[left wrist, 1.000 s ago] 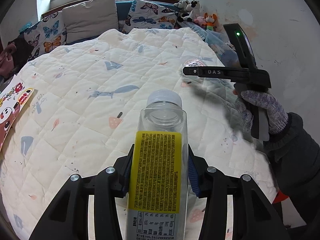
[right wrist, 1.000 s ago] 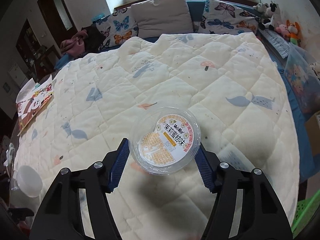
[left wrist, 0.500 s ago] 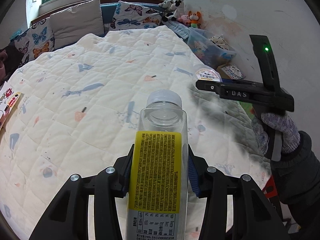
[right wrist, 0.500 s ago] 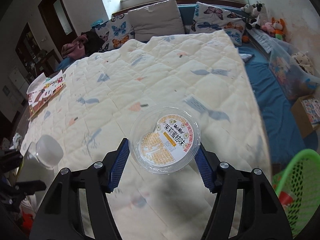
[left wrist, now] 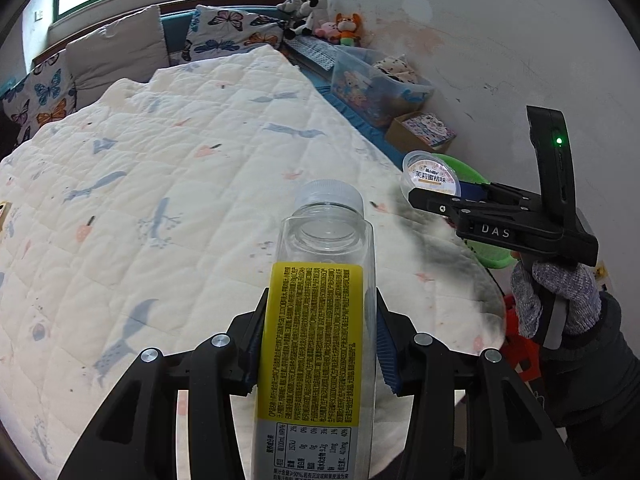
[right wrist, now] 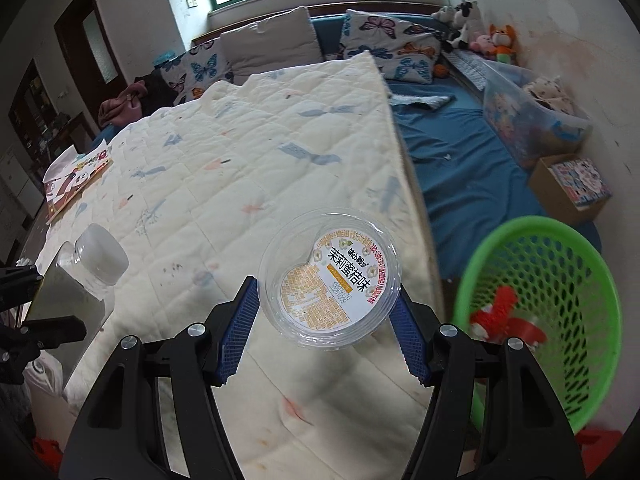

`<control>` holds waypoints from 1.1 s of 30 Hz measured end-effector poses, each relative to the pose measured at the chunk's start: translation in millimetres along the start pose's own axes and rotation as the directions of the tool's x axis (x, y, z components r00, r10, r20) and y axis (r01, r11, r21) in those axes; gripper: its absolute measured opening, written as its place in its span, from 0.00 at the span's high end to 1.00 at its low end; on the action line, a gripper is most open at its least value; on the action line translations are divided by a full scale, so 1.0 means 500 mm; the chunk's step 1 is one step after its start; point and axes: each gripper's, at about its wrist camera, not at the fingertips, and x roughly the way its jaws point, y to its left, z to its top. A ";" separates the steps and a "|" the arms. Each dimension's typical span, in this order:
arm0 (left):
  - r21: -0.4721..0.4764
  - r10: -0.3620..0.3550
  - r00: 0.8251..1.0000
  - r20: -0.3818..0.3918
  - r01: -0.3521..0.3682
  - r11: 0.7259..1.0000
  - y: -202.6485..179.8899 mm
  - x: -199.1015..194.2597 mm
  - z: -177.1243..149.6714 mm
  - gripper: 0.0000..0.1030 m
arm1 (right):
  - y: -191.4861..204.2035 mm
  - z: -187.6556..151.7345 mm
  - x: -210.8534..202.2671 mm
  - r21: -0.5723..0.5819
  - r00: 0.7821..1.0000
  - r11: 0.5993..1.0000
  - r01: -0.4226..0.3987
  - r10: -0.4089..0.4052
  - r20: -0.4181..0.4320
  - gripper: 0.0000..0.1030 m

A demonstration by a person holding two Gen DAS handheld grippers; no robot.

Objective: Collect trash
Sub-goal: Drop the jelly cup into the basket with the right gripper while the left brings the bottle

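My left gripper (left wrist: pixel 318 344) is shut on a clear plastic bottle (left wrist: pixel 320 320) with a yellow label and a white cap, held above the quilted bed. The bottle also shows in the right wrist view (right wrist: pixel 86 272) at the left. My right gripper (right wrist: pixel 326 324) is shut on a clear round plastic cup (right wrist: pixel 330 276) with a printed lid, held over the bed's right edge. The cup also shows in the left wrist view (left wrist: pixel 430 178). A green mesh basket (right wrist: pixel 560 320) stands on the floor to the right of the bed, with red trash (right wrist: pixel 502 316) inside.
The white quilt (right wrist: pixel 240 168) covers the bed, with butterfly pillows (right wrist: pixel 396 46) at the head. A blue sheet (right wrist: pixel 460 152), a clear storage bin (right wrist: pixel 528 116) and a cardboard box (right wrist: pixel 572 184) lie along the right wall. A picture book (right wrist: pixel 76 176) lies at the left.
Both grippers have swung to the right with their loads, toward the bed's right edge. The green basket has come into view beside the cup.
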 end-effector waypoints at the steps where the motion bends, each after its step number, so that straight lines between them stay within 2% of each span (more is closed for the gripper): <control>1: 0.008 -0.004 1.000 -0.003 0.004 1.000 -0.014 0.005 0.001 0.57 | -0.011 -0.007 -0.008 0.006 1.000 1.000 0.008 -0.008 0.002 0.37; 9: 0.062 -0.043 0.999 -0.025 0.044 0.997 -0.104 0.035 0.013 0.57 | -0.146 -0.071 -0.064 0.108 0.996 0.990 0.093 -0.093 -0.005 0.37; 19: 0.136 -0.088 0.994 -0.060 0.095 0.986 -0.214 0.084 0.052 0.57 | -0.315 -0.131 -0.120 0.221 0.978 0.953 0.209 -0.206 -0.036 0.37; 25: 0.178 -0.101 0.992 -0.077 0.113 0.978 -0.268 0.112 0.082 0.57 | -0.382 -0.158 -0.130 0.285 0.969 0.927 0.245 -0.240 -0.055 0.37; 33: 0.236 -0.107 0.990 -0.095 0.127 0.963 -0.339 0.148 0.124 0.57 | -0.433 -0.175 -0.134 0.335 0.963 0.903 0.268 -0.262 -0.065 0.33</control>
